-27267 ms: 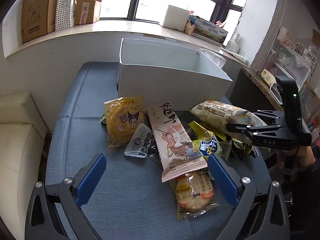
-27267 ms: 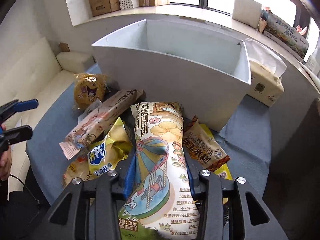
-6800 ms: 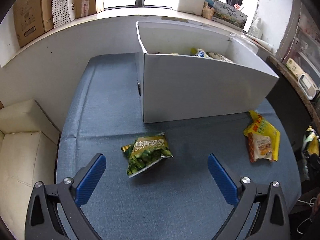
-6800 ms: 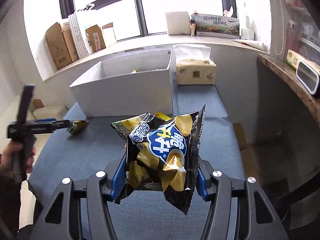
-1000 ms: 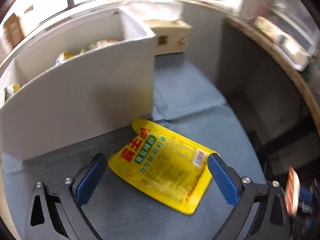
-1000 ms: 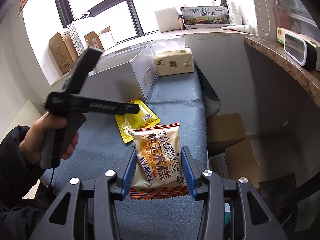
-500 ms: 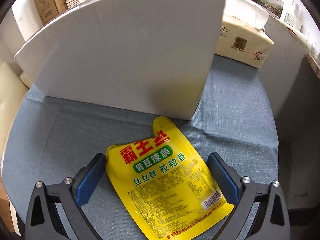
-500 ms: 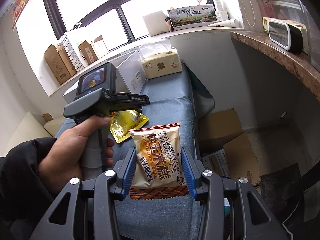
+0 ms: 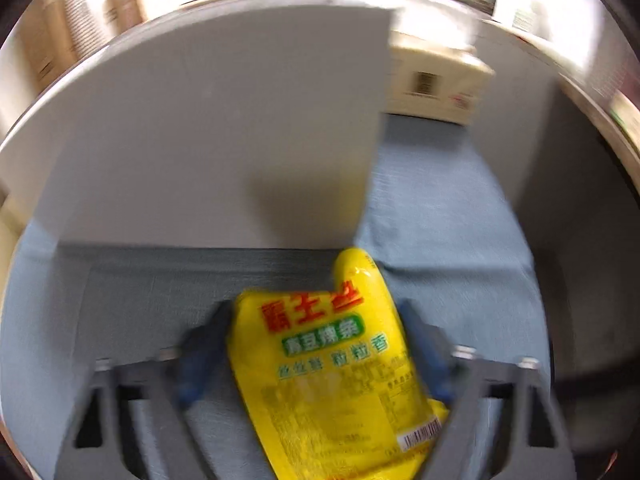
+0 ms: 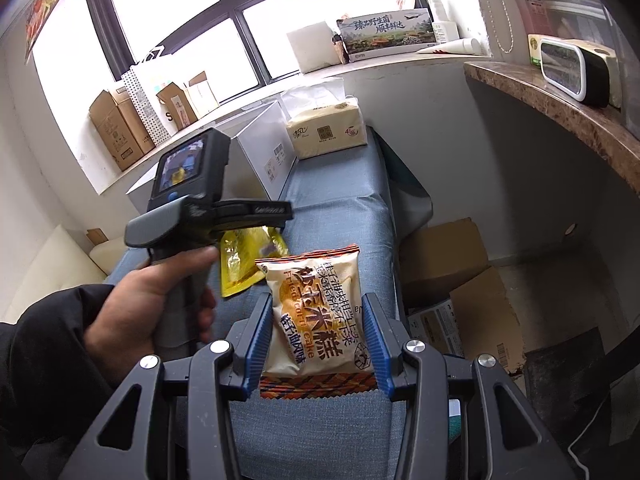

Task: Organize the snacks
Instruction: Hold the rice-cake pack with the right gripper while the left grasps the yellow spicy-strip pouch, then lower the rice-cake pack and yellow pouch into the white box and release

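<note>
Left claw [image 9: 316,354] grips the yellow pouch [image 9: 340,364] by the white box [image 9: 216,132]; right claw [image 10: 316,346] grips the rice-cake pack [image 10: 318,316] over the worktop's [image 10: 336,216] near edge

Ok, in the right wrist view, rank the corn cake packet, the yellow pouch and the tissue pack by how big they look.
1. Corn cake packet, though it sits nearest the camera, which inflates it.
2. Tissue pack and yellow pouch look about alike; the pouch is partly hidden behind the left gripper, so I won't rank them.
</note>
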Demonstrator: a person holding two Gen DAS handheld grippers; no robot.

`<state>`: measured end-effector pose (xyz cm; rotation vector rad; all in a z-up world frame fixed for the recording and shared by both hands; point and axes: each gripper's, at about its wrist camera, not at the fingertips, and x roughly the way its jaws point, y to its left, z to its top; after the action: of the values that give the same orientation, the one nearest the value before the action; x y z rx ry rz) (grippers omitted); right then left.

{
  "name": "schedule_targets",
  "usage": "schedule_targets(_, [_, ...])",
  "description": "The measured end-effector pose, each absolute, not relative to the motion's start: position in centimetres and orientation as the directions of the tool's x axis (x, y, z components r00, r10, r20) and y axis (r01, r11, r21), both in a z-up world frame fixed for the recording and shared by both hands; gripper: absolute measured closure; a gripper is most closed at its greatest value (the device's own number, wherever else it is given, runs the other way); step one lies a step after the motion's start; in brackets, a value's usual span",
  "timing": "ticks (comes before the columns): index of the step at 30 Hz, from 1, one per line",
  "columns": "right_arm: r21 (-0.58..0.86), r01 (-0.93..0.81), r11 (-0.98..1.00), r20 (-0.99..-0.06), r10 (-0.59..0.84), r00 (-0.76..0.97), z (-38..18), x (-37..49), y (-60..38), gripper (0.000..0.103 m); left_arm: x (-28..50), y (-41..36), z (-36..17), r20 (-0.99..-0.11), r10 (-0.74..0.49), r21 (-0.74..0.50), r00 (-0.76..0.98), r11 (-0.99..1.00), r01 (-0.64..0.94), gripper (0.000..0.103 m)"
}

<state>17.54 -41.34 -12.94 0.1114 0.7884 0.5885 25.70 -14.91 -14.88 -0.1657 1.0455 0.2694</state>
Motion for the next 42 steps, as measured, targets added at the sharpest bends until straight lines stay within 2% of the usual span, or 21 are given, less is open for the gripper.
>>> schedule_targets(4, [0.299,-0.470,0.830,-0.635,0.541,0.551,-12.7,17.4,-40.7,0.055,23.5,-15.1,-14.3,-0.873,0.098,0.002,0.477,0.980,-0.198,0.036])
schedule_targets(10, [0.290,-0.495,0.819,-0.626,0.554,0.549,-11.9,17.5,-39.4,0.055,18.8,-12.4,-11.1,-0.843,0.019,-0.042,0.538,0.994,-0.102,0.037])
schedule_targets(20, [0.268,-0.596,0.757,-0.590,0.618,0.520,-9.2,18.5,-33.4,0.055,12.8,-2.6,-1.8,-0.744,0.034,-0.096,0.667,0.983,-0.157,0.037])
schedule_targets(23, [0.253,-0.633,0.731,-0.571,0.642,0.513,-7.5,19.0,-30.7,0.055,12.1,-0.3,0.9,-0.703,0.092,-0.053,0.705,0.982,-0.181,0.036])
schedule_targets(29, [0.209,-0.701,0.682,-0.535,0.680,0.502,-3.4,21.6,-24.9,0.055,16.3,6.0,4.1,-0.647,0.134,-0.062,0.751,0.972,-0.227,0.036])
schedule_targets(32, [0.215,-0.705,0.675,-0.536,0.685,0.493,-1.6,24.5,-22.2,0.055,20.3,7.7,4.5,-0.630,0.166,-0.012,0.759,0.975,-0.224,0.035])
schedule_targets(37, [0.244,-0.680,0.691,-0.551,0.676,0.489,-0.2,30.9,-18.5,0.055,27.1,9.4,2.5,-0.683,0.125,-0.006,0.720,0.984,-0.176,0.035])
schedule_targets(42, [0.234,-0.633,0.738,-0.617,0.616,0.489,-1.8,36.6,-15.9,0.054,30.8,9.3,-0.5,-0.725,0.118,0.013,0.678,0.987,-0.159,0.034])
